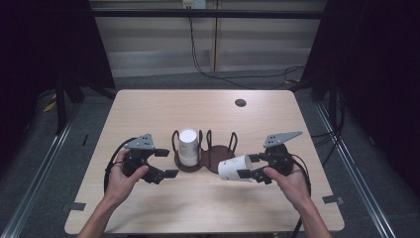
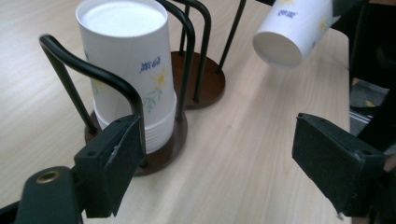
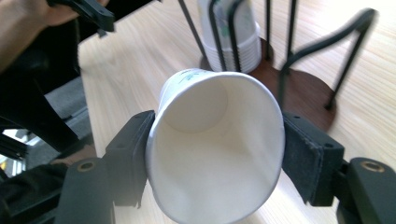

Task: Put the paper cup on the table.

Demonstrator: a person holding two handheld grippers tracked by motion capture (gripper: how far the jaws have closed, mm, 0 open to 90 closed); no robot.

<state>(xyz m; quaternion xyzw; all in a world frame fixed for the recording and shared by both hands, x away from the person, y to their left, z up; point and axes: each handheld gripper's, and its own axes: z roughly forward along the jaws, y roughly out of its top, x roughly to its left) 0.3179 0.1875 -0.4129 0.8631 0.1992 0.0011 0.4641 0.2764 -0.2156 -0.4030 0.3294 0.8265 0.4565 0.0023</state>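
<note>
A dark wooden two-ring cup holder [image 1: 218, 161] with black wire hoops stands mid-table. Its left ring holds a stack of upside-down white paper cups [image 1: 188, 147] [image 2: 128, 70] with a flower print. My right gripper [image 1: 250, 167] [image 3: 217, 154] is shut on a single paper cup [image 1: 234, 168] [image 3: 215, 149], held on its side just right of the holder, its mouth toward the gripper and squeezed slightly oval. That cup [image 2: 292, 30] hangs above the table in the left gripper view. My left gripper [image 1: 166, 163] [image 2: 224, 172] stands open just left of the stack, nothing between its pads.
The holder's right ring [image 3: 303, 93] is bare wood. A round cable hole [image 1: 240, 102] sits near the table's far right. Black cables [image 1: 233, 74] run over the floor behind the table [image 1: 148, 109].
</note>
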